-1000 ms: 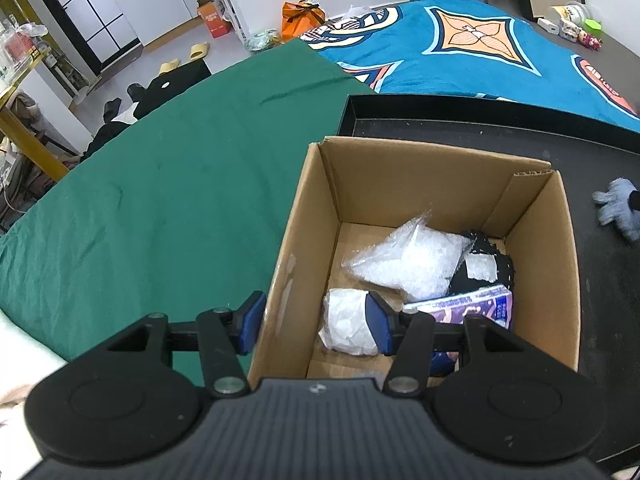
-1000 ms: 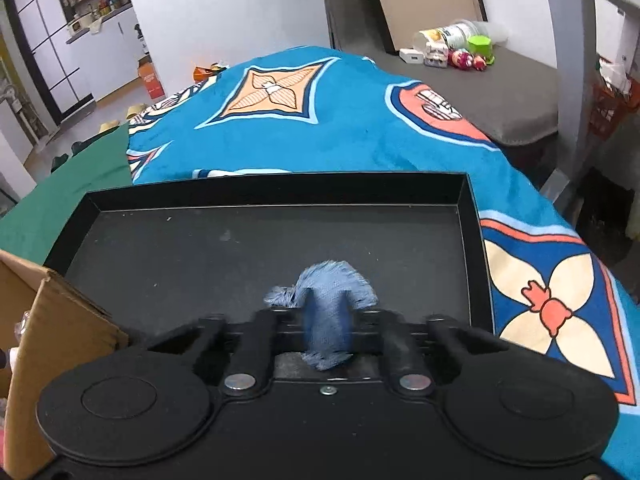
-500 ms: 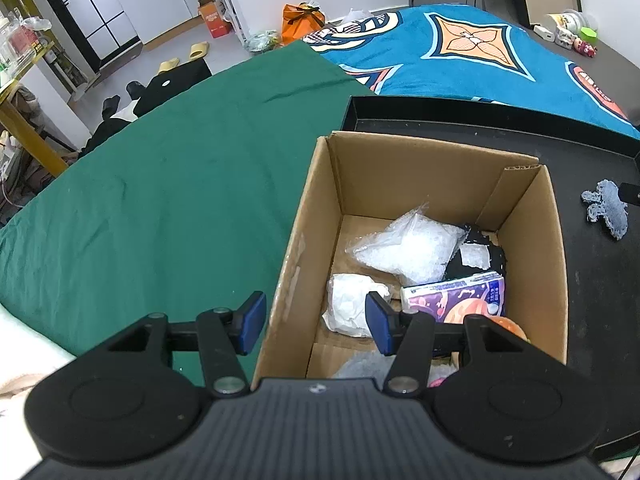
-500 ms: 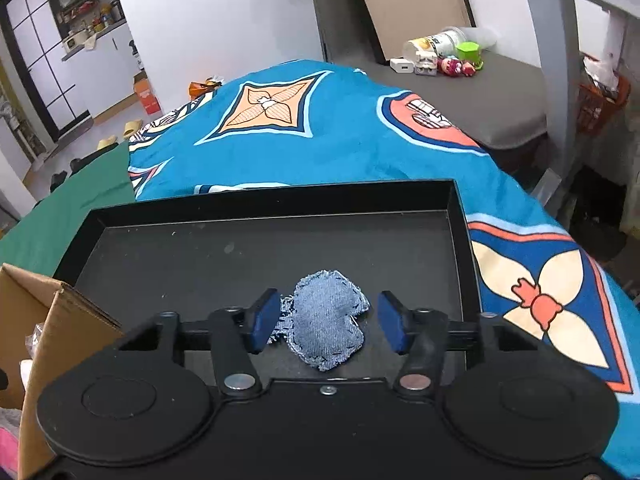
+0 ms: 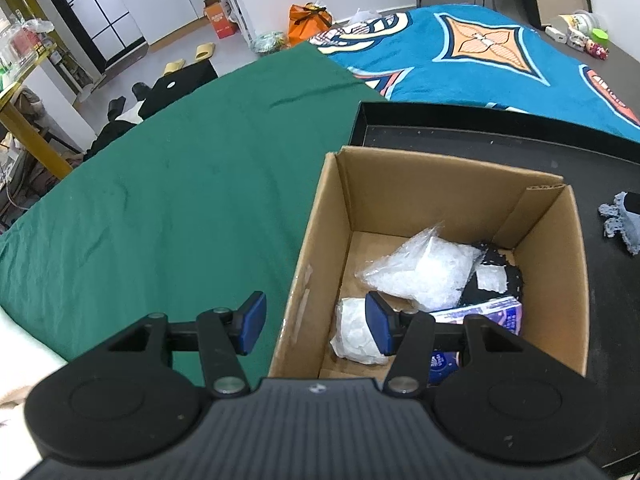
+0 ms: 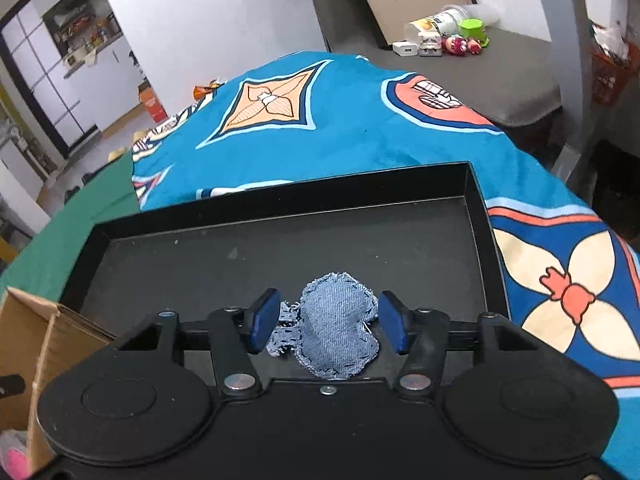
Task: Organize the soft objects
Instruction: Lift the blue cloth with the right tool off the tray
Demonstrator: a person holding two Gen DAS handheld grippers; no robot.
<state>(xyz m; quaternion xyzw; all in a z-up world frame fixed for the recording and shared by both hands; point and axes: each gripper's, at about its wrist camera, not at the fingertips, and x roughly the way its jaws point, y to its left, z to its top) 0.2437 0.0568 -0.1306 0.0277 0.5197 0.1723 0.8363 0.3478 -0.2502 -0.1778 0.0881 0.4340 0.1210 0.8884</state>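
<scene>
right tool (image 6: 326, 326): jaws just opened, pads clear of the small frayed blue denim pouch (image 6: 338, 330) on the black tray (image 6: 280, 196)
left tool (image 5: 316, 322): half open, empty, straddling the brown cardboard box (image 5: 320, 240) wall
risk: a lopsided pinch just folds the pouch

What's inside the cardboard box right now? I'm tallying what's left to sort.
Inside the cardboard box: a clear plastic bag, a white wad, a black item and a purple printed pack. The left tool covers the box's near end.

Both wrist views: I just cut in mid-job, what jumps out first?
The denim pouch lies flat on the black tray between the open jaws of the right gripper, not gripped. Left of the tray, the cardboard box holds a clear plastic bag and other soft packs, with the left gripper open over its near-left wall.
</scene>
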